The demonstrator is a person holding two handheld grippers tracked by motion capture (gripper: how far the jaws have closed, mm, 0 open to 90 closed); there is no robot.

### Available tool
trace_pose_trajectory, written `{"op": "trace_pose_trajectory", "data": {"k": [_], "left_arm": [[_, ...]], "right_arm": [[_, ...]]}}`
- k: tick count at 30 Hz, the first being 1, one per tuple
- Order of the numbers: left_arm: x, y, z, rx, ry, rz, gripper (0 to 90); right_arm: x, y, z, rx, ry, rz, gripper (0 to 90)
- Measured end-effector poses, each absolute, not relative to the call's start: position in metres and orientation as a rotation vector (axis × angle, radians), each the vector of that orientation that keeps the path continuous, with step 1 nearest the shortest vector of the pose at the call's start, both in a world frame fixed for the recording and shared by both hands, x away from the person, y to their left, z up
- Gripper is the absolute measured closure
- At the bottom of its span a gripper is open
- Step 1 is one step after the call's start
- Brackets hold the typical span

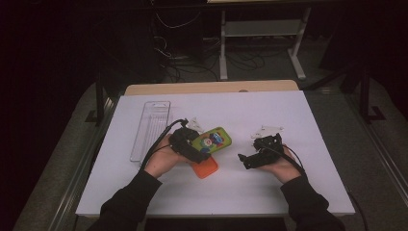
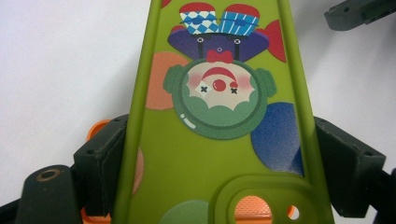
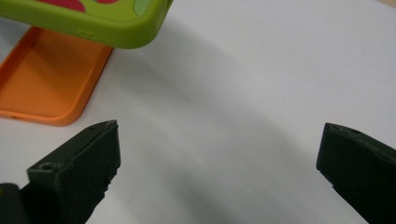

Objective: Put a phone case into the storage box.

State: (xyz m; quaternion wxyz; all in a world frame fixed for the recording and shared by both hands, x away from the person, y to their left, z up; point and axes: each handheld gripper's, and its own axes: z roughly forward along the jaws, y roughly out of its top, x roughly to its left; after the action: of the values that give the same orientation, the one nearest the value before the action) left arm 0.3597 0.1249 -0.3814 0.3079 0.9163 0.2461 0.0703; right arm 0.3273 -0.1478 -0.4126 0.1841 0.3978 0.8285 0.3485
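Above the orange case (image 1: pixel 205 168), the left gripper (image 2: pixel 219 154) is clamping the green case (image 1: pixel 212 139), lifting it clear; the right gripper (image 3: pixel 219 163) is waiting, jaws wide.

no readable text or numbers anywhere, the green phone case (image 2: pixel 219 140) just has a clown cartoon printed on it

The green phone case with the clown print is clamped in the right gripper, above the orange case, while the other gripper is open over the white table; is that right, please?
Not quite: the left gripper holds the green phone case, its jaws pressed against both edges in the left gripper view. The orange case does lie beneath it, and it is the right gripper that is open over the white table.
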Motion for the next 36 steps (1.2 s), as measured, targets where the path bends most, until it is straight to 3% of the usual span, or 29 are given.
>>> {"op": "trace_pose_trajectory", "data": {"k": [36], "left_arm": [[0.359,0.125,-0.381,2.422,0.621,0.176,15.7]], "right_arm": [[0.309,-0.124,-0.414,0.652,2.245,0.700,0.0]]}}
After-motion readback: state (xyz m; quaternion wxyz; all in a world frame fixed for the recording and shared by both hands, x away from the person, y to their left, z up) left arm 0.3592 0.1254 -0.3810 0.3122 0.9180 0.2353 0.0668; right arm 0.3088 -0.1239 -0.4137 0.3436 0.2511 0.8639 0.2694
